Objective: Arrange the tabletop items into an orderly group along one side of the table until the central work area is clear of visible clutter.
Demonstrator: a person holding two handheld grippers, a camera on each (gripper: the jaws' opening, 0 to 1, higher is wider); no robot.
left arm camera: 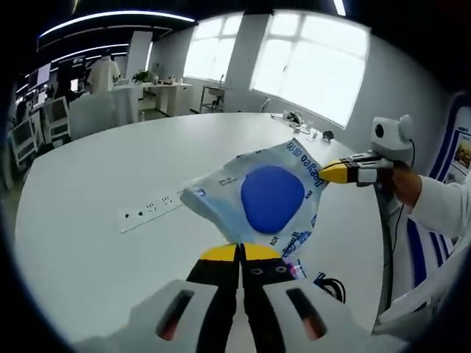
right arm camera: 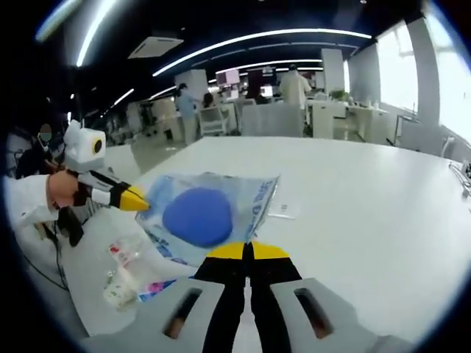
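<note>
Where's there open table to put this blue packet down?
Both grippers, left and right, pinch the blue packet above the white table. Bare room lies beyond the inset socket strip toward the windows. It is crowded near the edge by the small wrapped packets and black cable.

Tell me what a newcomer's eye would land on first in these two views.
A clear plastic pouch with a big blue oval held up over the white table, pinched from both ends. The left gripper is shut on its near edge, and the right gripper clamps the opposite one. Small packets lie near the table's edge.
</note>
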